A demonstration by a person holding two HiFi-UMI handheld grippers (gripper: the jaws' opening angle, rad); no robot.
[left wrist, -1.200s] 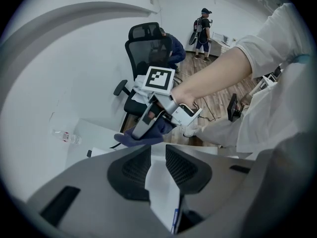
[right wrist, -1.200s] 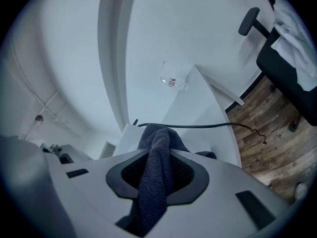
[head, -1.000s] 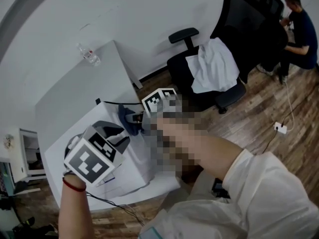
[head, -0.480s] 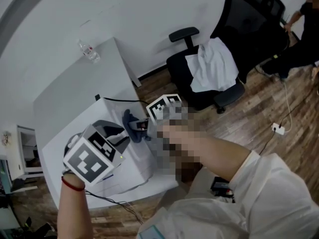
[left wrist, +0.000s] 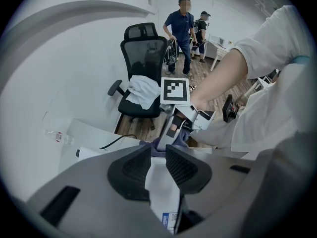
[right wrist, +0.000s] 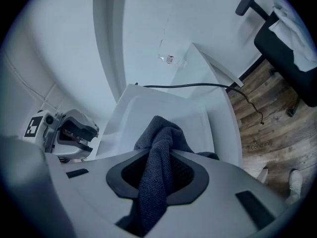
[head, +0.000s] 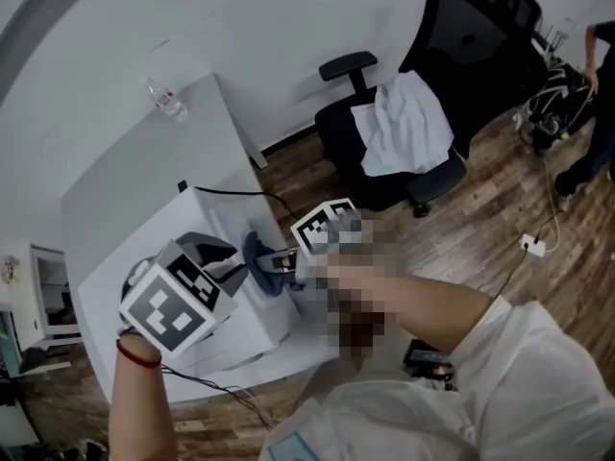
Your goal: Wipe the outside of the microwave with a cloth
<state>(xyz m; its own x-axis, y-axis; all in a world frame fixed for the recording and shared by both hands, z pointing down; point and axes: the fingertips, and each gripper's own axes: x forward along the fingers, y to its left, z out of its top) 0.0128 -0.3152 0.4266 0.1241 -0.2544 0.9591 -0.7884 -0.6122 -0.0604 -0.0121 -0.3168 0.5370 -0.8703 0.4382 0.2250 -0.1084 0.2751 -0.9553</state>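
At the far left, a plastic water bottle (head: 165, 98) lies at the back of the white tabletop (head: 144, 176), well clear of the work. The left tool (left wrist: 154, 157) hovers low over the near side of the microwave (head: 221, 221), jaws a narrow gap apart with nothing between them; only the appliance's white top shows through the gap. It looks parked there, perhaps ready to steady the casing, while leaving the wiping to the other arm.

The microwave sits on the tabletop with its black power cord (head: 240, 192) trailing from the rear edge. On its top panel, toward the right side, rests the dark blue cloth (right wrist: 161, 133), bunched into a thick fold. The right tool (right wrist: 158, 167) is clamped on that fold, with the free end of the fabric pressed down against the casing; the pinched bunch gives a padded face to rub with. The wipe appears under way on the top surface, sides not yet reached.

Further right stands a black office chair (head: 461, 56) with a white garment (head: 408, 128) draped over its seat.
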